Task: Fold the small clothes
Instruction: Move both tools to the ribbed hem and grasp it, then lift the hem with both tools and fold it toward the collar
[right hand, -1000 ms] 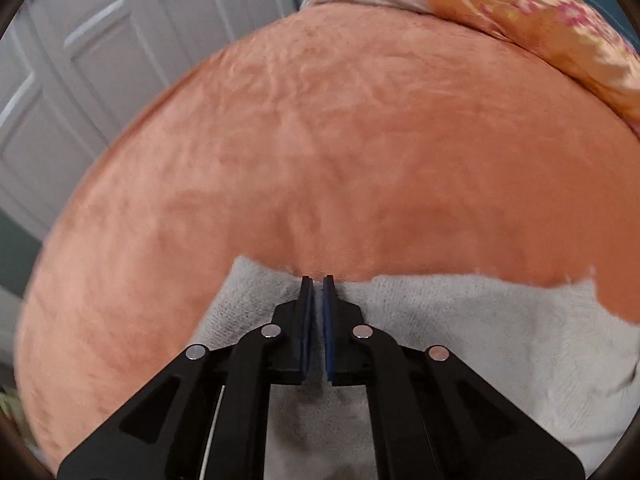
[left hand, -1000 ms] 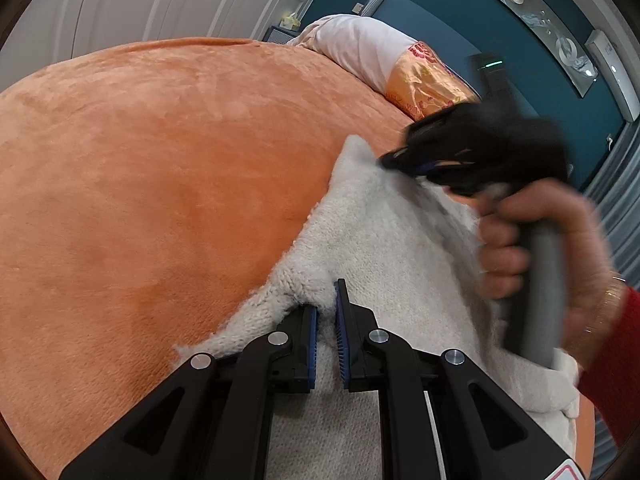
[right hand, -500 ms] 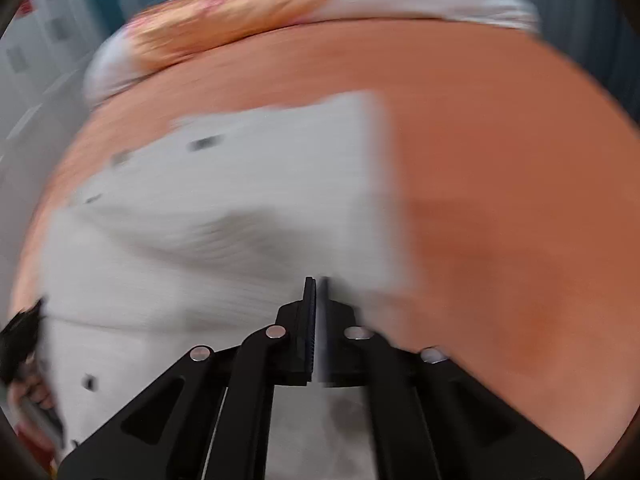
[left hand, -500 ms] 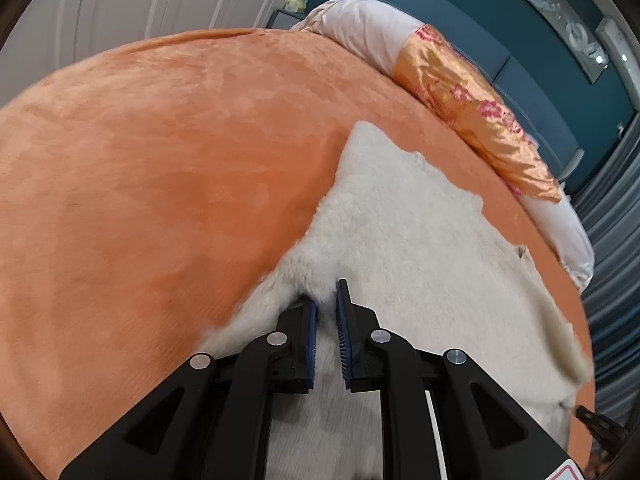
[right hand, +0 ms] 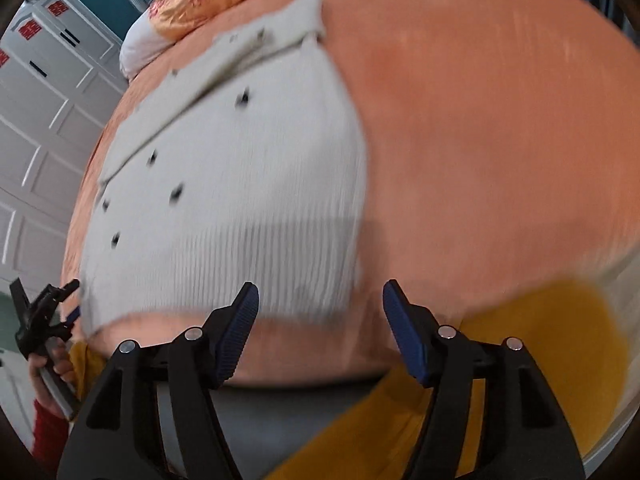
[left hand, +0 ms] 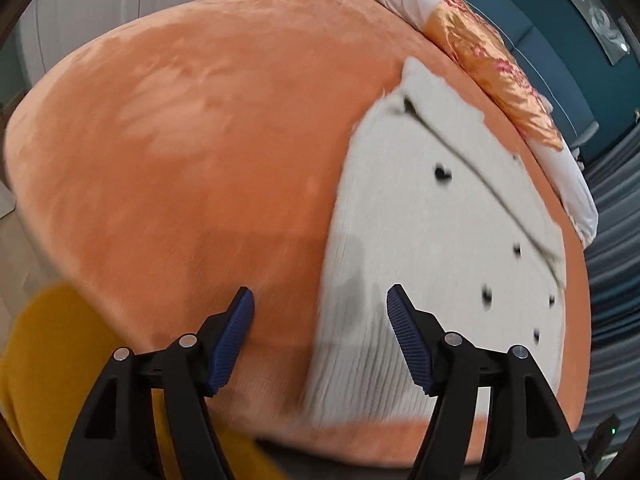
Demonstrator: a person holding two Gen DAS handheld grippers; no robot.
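Note:
A cream knitted cardigan (left hand: 432, 248) with dark buttons lies spread flat on the orange bedspread (left hand: 200, 140); it also shows in the right wrist view (right hand: 240, 184). My left gripper (left hand: 320, 316) is open and empty, above the bed's near edge by the cardigan's hem at its left side. My right gripper (right hand: 320, 304) is open and empty, by the hem's right corner. The left gripper also shows at the left of the right wrist view (right hand: 44, 316), held in a hand.
Orange and white pillows (left hand: 500, 64) lie at the bed's far end, against a teal wall. White cupboard doors (right hand: 36, 120) stand beside the bed. Yellow fabric (right hand: 520, 360) lies below the bed's near edge.
Both grippers have opened and let go of the cardigan, and have drawn back to the bed's near edge. The cardigan now lies flat with its button side up.

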